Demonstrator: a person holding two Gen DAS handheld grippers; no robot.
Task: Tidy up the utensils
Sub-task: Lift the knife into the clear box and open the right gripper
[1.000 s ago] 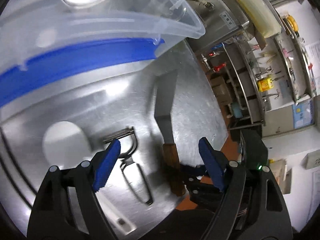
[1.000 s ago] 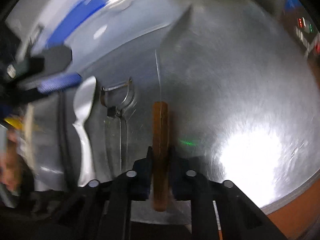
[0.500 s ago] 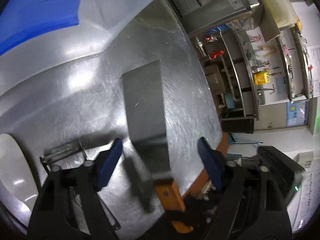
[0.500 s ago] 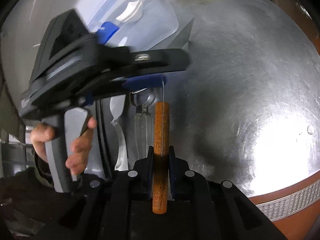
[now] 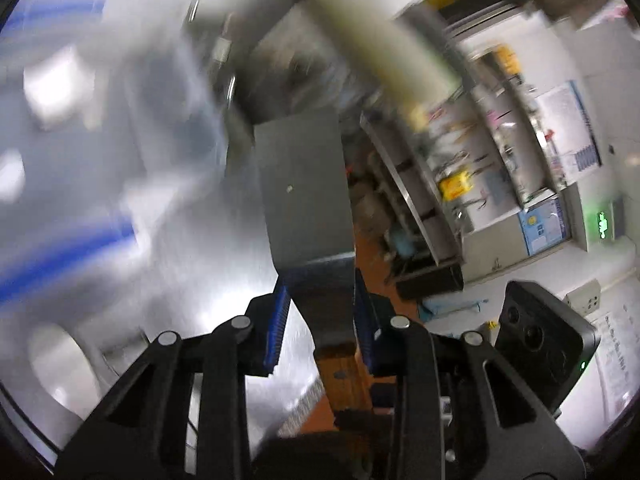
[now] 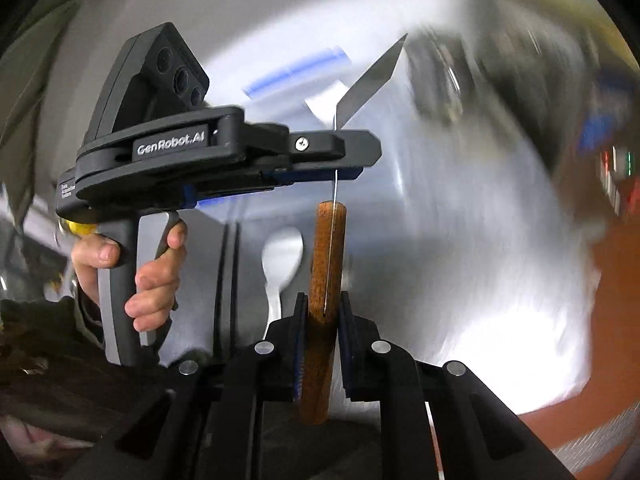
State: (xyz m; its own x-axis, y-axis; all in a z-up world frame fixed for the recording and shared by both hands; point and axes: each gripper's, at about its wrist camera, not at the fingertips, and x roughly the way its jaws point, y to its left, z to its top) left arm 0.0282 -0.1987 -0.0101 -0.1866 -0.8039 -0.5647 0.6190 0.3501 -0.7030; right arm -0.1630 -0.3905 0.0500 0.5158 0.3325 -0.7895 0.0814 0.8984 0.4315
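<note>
**Both grippers on the spatula**

We have the spatula (image 5: 306, 196) held at two points. Right gripper (image 6: 323, 344) is pinched on the wooden handle (image 6: 325, 280), pads tight against both sides, handle running straight ahead between its fingers and sticking out behind them too. Left gripper (image 5: 320, 320) is pressed onto the flat metal blade (image 6: 370, 80) close to where it meets the handle; its blue pads (image 5: 277, 320) sit on either edge of the blade.

From the left wrist view the blade stands up and away from the gripper, broad face toward the camera, square tip farthest out. From the right wrist view we see the blade edge-on as a thin line rising from the handle, passing through the left gripper (image 6: 340, 162), with the tip angled up and to the right beyond it. The left gripper crosses in from the left, and the hand (image 6: 148, 276) on its grip shows below-left.

The spatula is off the desk (image 6: 460, 240); the steel surface is below and behind it. A white spoon (image 6: 280, 264) lies on the desk just left of the handle in the right view. Beyond the blade tip, a clear container with a blue band (image 6: 296, 70) is visible. The background is heavily motion-blurred in both views, so we cannot tell more.
</note>
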